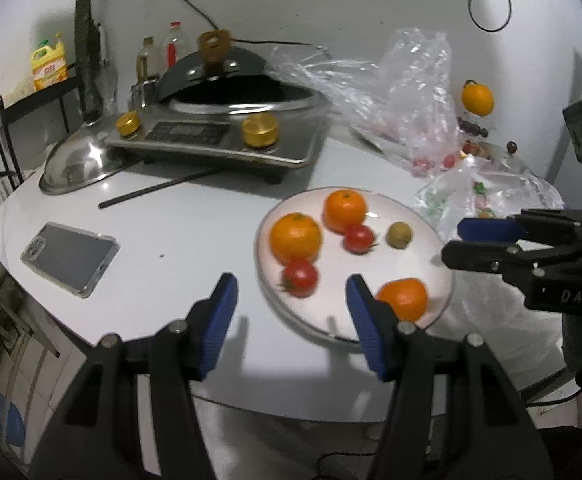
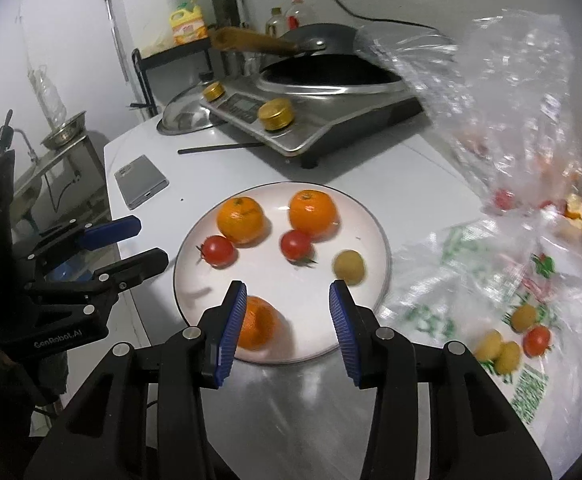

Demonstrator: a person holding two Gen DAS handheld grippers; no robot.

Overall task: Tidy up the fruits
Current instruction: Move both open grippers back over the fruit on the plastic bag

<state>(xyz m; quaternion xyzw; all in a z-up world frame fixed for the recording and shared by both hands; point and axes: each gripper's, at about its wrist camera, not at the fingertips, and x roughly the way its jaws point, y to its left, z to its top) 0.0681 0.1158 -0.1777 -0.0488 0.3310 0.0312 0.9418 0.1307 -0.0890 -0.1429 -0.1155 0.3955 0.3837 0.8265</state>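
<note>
A white plate (image 1: pixel 439 252) (image 2: pixel 195 280) on the white table holds three oranges (image 1: pixel 295 236) (image 2: pixel 240 219), two red tomatoes (image 1: pixel 299 278) (image 2: pixel 219 250) and one small yellow-green fruit (image 1: pixel 399 235) (image 2: pixel 349 266). My left gripper (image 1: pixel 291 300) is open and empty, at the plate's near left edge; it shows at the left of the right wrist view (image 2: pixel 139 244). My right gripper (image 2: pixel 287 304) is open and empty above the plate's near side, with an orange (image 2: pixel 257 322) by its left finger; it shows at the right of the left wrist view (image 1: pixel 455 240).
Clear plastic bags (image 2: pixel 491 120) with more small fruits (image 2: pixel 503 348) lie right of the plate. An induction cooker with a wok (image 1: pixel 227 120) stands behind, a steel lid (image 1: pixel 79 164) and a phone (image 1: pixel 69 258) at left. A loose orange (image 1: pixel 477 98) sits far right.
</note>
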